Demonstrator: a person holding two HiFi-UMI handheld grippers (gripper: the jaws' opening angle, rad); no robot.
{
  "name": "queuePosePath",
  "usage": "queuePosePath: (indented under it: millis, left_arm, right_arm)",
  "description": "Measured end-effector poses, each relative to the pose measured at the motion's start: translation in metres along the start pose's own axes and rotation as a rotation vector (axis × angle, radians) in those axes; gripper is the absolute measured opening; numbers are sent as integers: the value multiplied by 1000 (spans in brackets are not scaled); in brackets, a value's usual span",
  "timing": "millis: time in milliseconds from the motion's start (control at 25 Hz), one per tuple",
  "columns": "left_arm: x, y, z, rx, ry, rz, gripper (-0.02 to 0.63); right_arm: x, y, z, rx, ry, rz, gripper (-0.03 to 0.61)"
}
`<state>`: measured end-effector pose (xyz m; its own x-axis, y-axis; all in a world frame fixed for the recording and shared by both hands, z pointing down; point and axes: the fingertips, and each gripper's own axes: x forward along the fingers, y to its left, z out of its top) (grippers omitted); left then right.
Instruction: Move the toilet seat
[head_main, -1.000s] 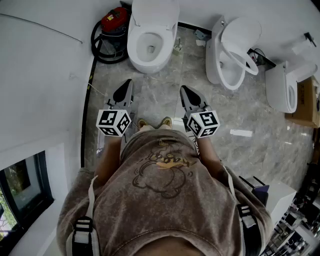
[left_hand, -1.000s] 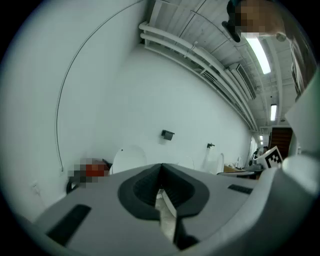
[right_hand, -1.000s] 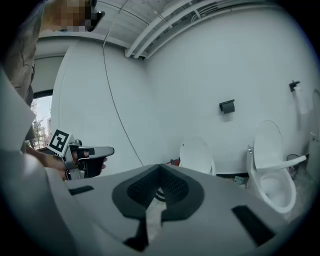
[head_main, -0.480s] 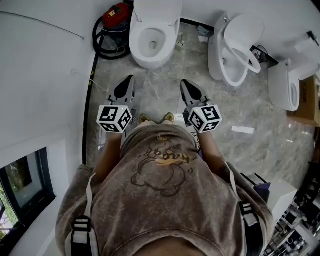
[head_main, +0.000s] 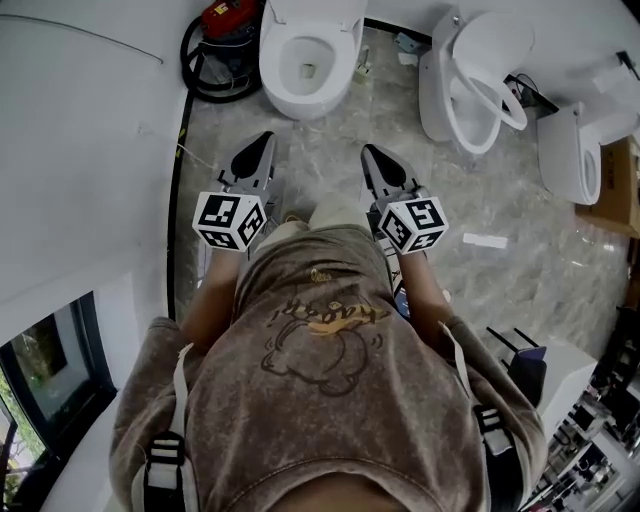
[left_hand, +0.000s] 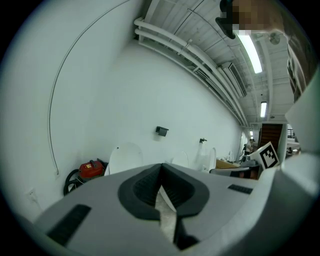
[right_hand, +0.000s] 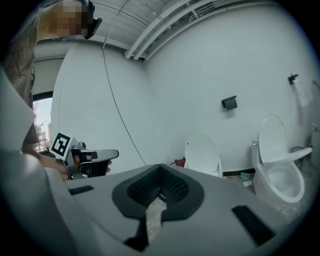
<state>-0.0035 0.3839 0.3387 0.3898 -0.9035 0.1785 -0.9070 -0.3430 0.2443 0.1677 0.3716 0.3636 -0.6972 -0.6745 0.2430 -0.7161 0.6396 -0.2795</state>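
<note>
The left gripper (head_main: 262, 140) and the right gripper (head_main: 368, 152) are both fully closed and hold nothing. The toilet (head_main: 308, 55) stands ahead, well apart from them, lid up. On the neighbouring toilet (head_main: 440, 95), the toilet seat (head_main: 510, 108) is half raised.

You face toilets (head_main: 276, 78) of glossy white ceramic; the floor (head_main: 320, 150) is polished grey stone; your shirt (head_main: 320, 400) is soft, matt cloth.
</note>
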Motion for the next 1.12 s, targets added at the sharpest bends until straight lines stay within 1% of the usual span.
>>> queuePosePath:
  millis: [280, 560, 1120]
  left_arm:
    - [-1, 16, -9, -32, 11, -4, 8]
    - [17, 41, -9, -35, 3, 8, 8]
    - [96, 82, 9, -55, 17, 2, 8]
  right_arm:
    - [14, 4, -9, 10, 9, -22, 0]
    - [45, -7, -9, -11, 9, -30, 0]
    - [113, -47, 15, -34, 53, -31, -2]
